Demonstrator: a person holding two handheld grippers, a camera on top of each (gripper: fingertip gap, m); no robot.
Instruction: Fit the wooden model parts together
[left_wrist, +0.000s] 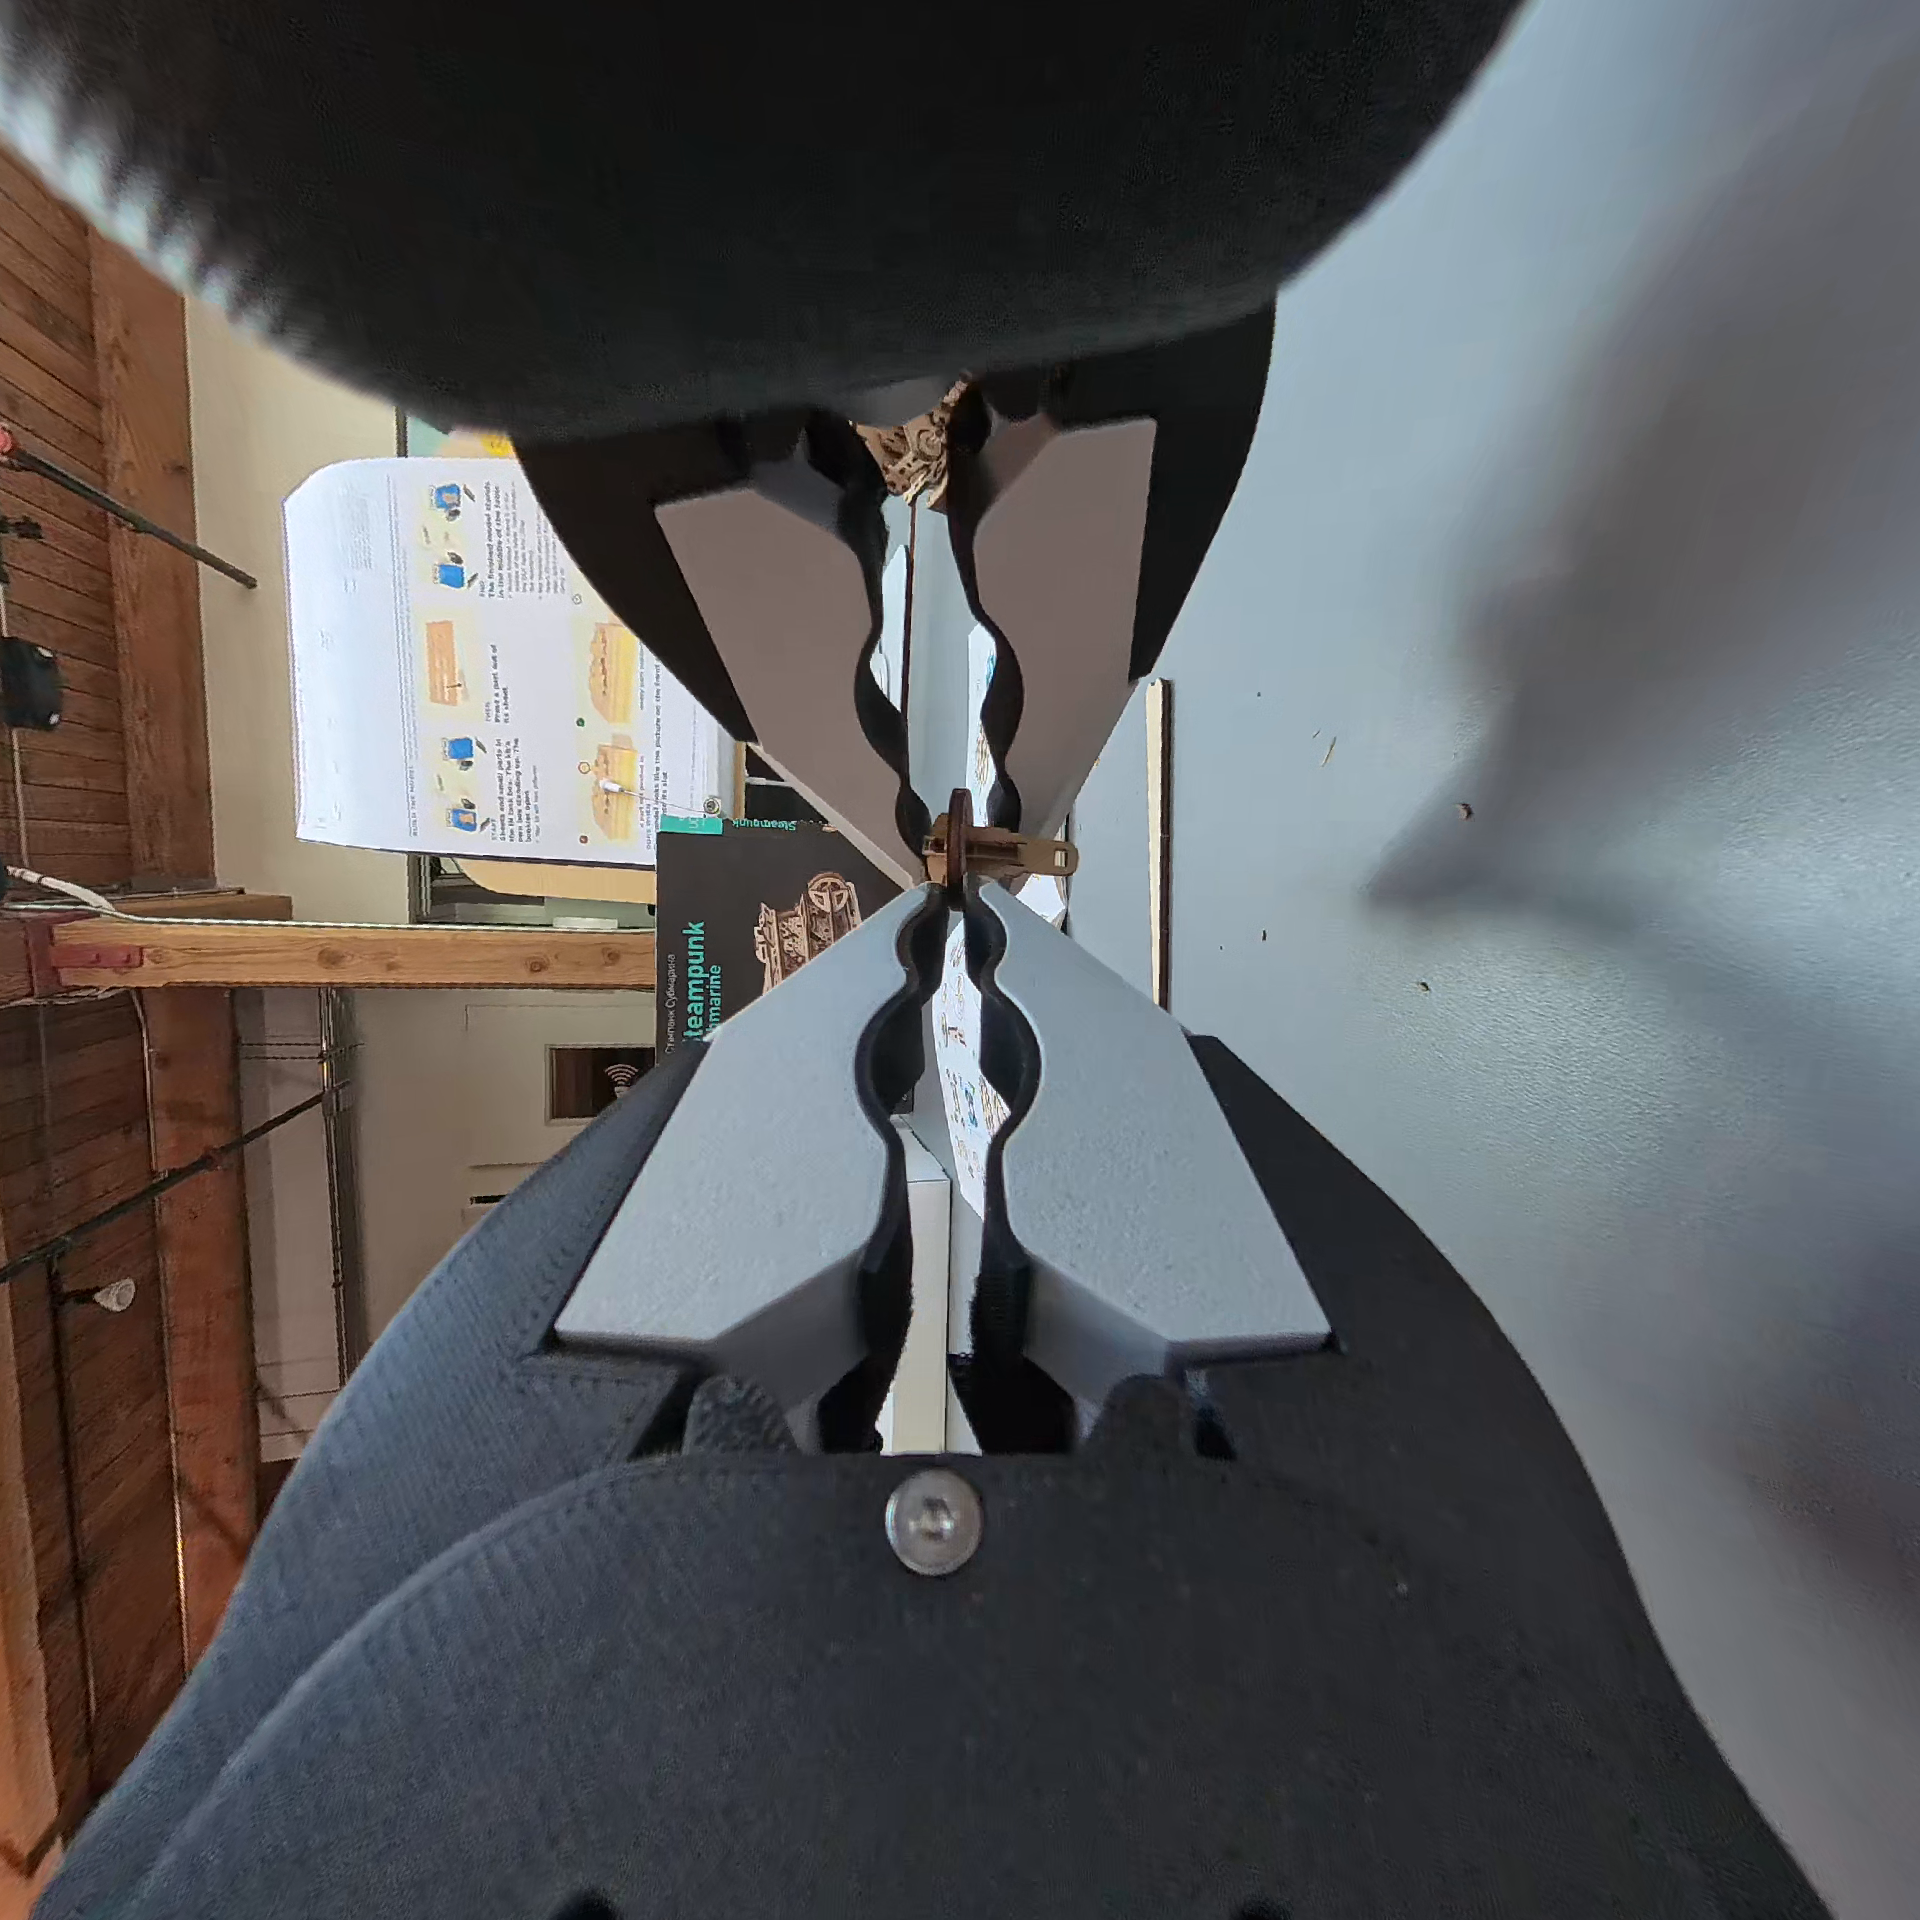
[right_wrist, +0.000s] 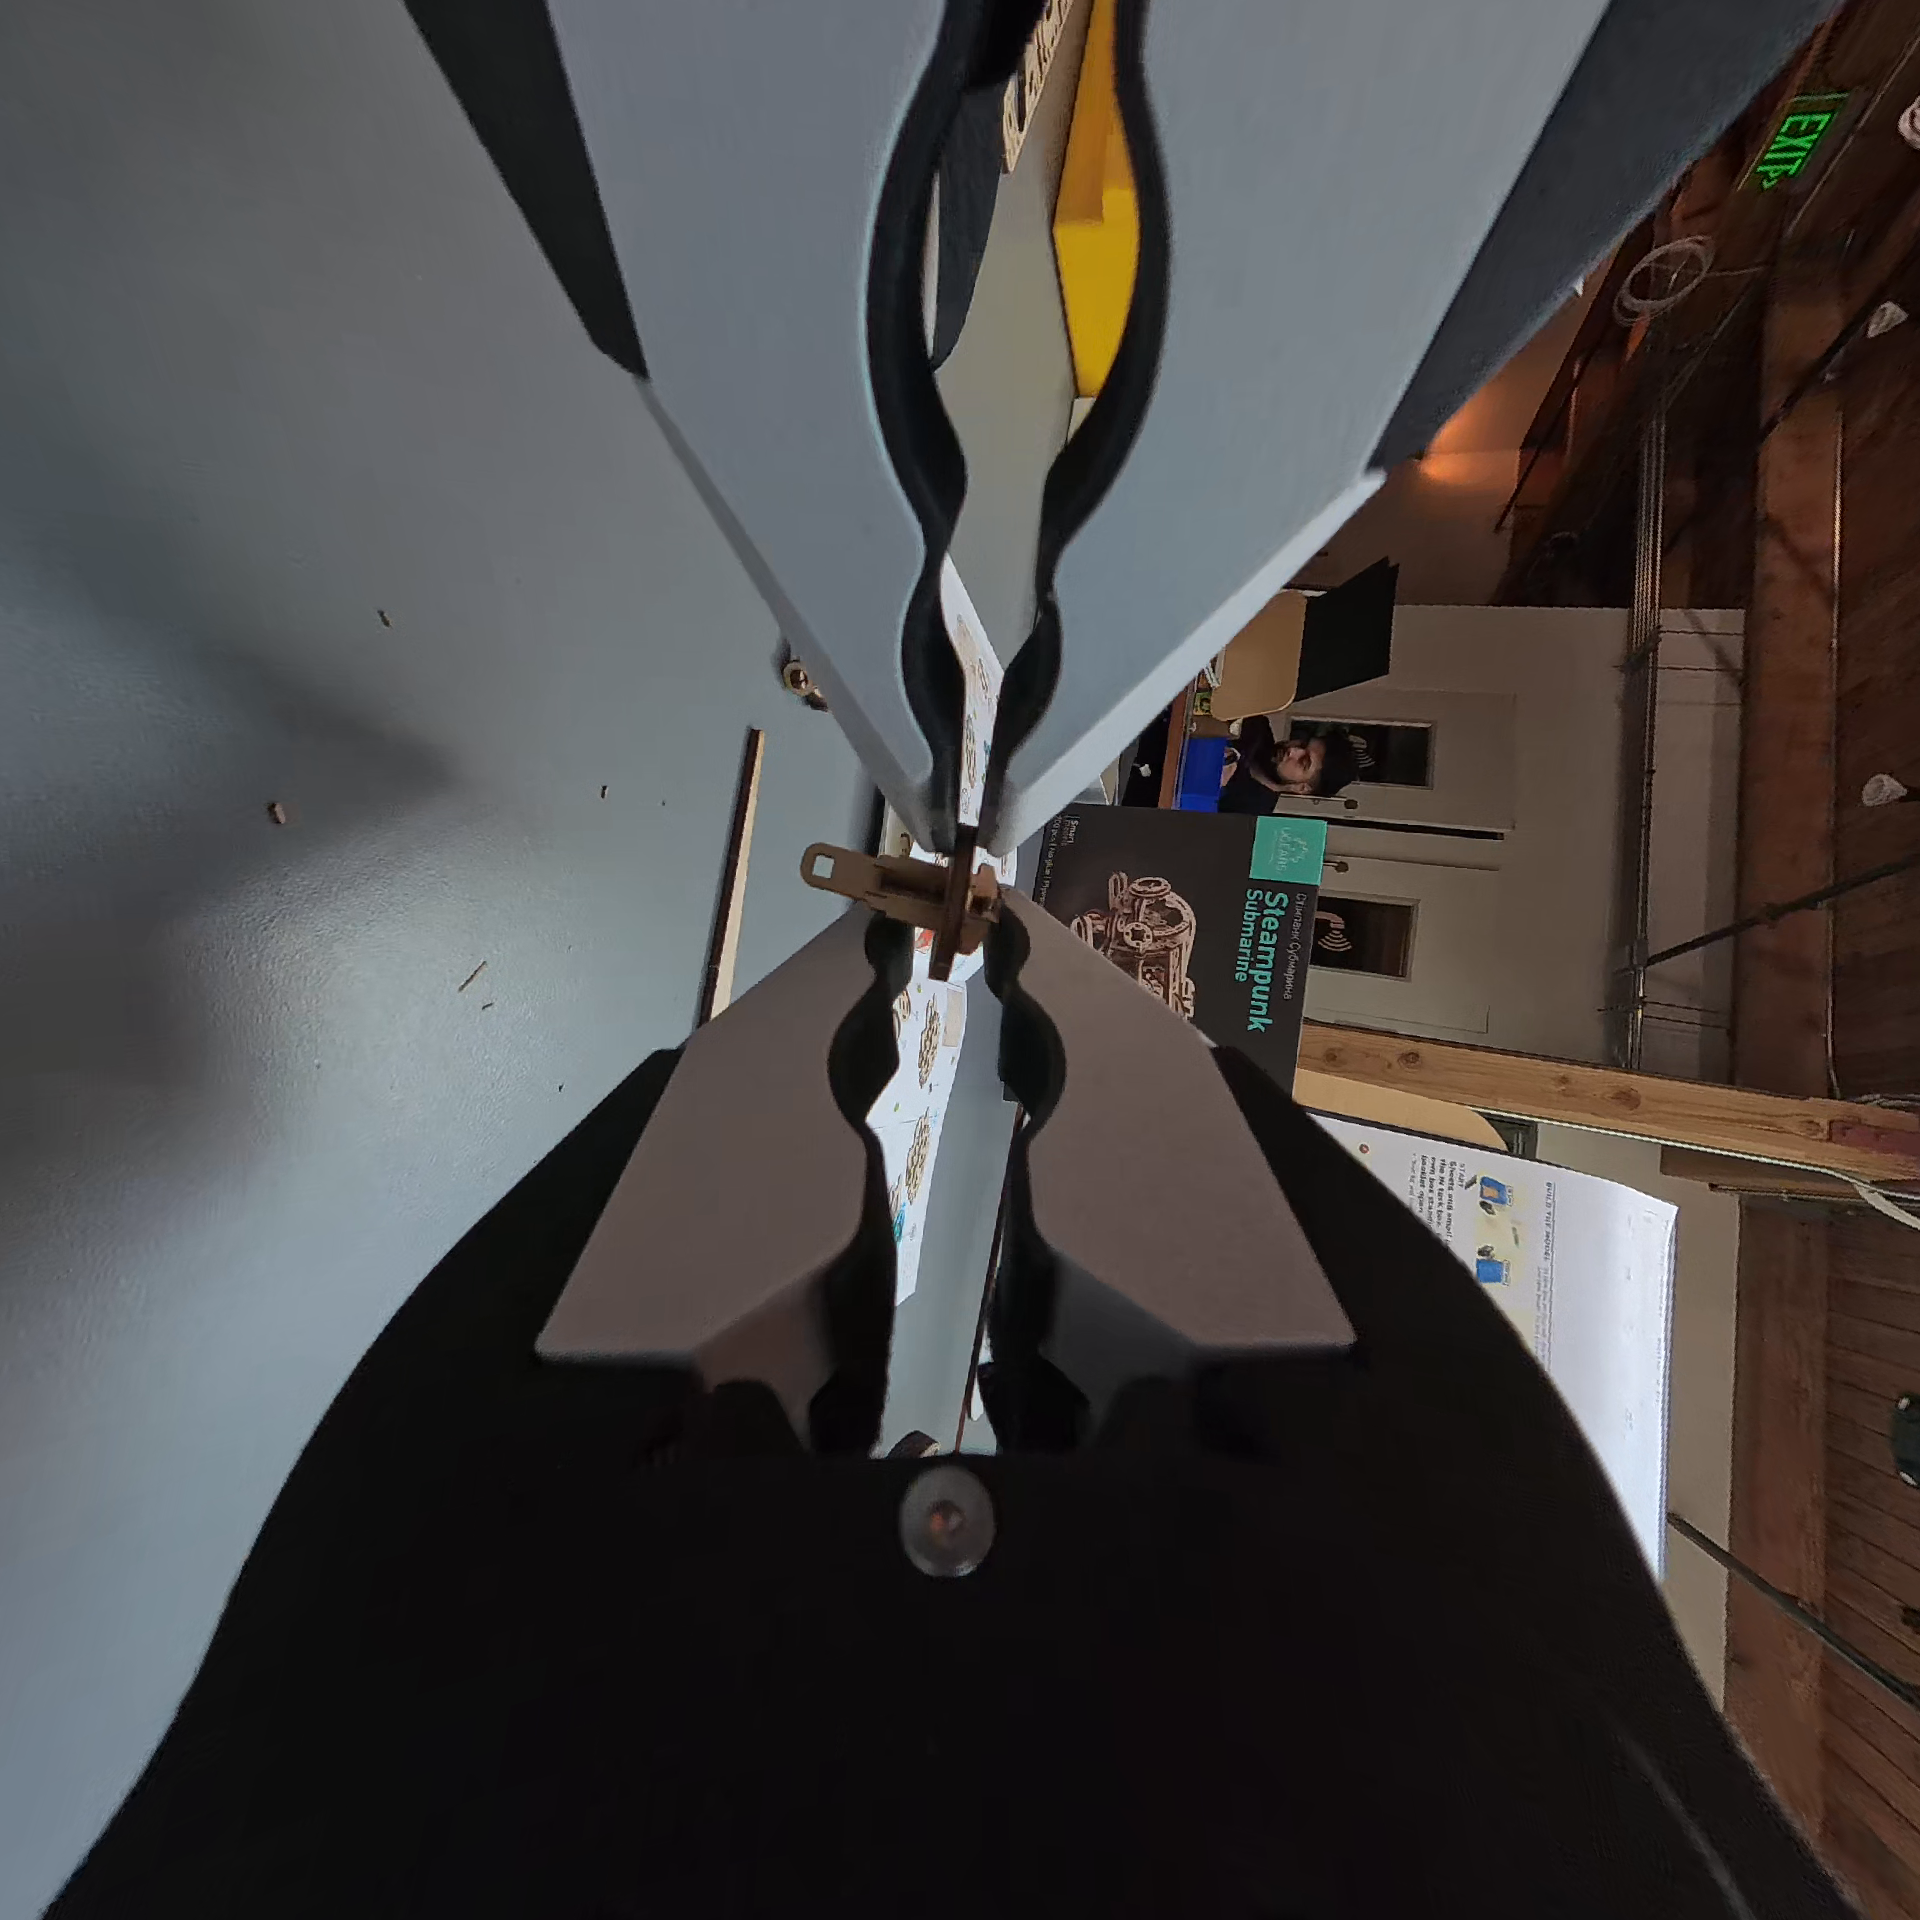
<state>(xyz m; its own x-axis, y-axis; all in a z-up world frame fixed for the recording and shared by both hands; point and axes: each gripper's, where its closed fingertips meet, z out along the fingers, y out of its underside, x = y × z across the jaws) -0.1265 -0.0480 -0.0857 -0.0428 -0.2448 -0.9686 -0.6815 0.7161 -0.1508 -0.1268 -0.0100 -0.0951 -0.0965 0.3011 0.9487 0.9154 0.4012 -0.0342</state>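
Observation:
A small wooden disc (left_wrist: 958, 844) is seen edge-on, with a wooden pin (left_wrist: 1029, 854) that ends in a loop pushed through it. My left gripper (left_wrist: 951, 896), with light grey fingers, is shut on the disc's edge. My right gripper (left_wrist: 961, 816) comes tip to tip from the opposite side. In the right wrist view my right gripper (right_wrist: 935, 920) is closed around the pin's hub at the disc (right_wrist: 958, 904), and the pin (right_wrist: 862, 878) sticks out sideways. The left gripper (right_wrist: 964, 826) pinches the disc's far edge. Both hold the parts above the grey table (left_wrist: 1558, 935).
A black model kit box (right_wrist: 1174, 925) and an instruction sheet (left_wrist: 457, 665) stand at the table's back. Printed pages (right_wrist: 920, 1039) and a thin wooden sheet (right_wrist: 732, 873) lie beneath the grippers. A part-built wooden model (left_wrist: 914, 457) shows behind the right gripper. A person (right_wrist: 1288, 764) sits far off. Only a small space, under 4 cm, lies between the two pairs of fingers.

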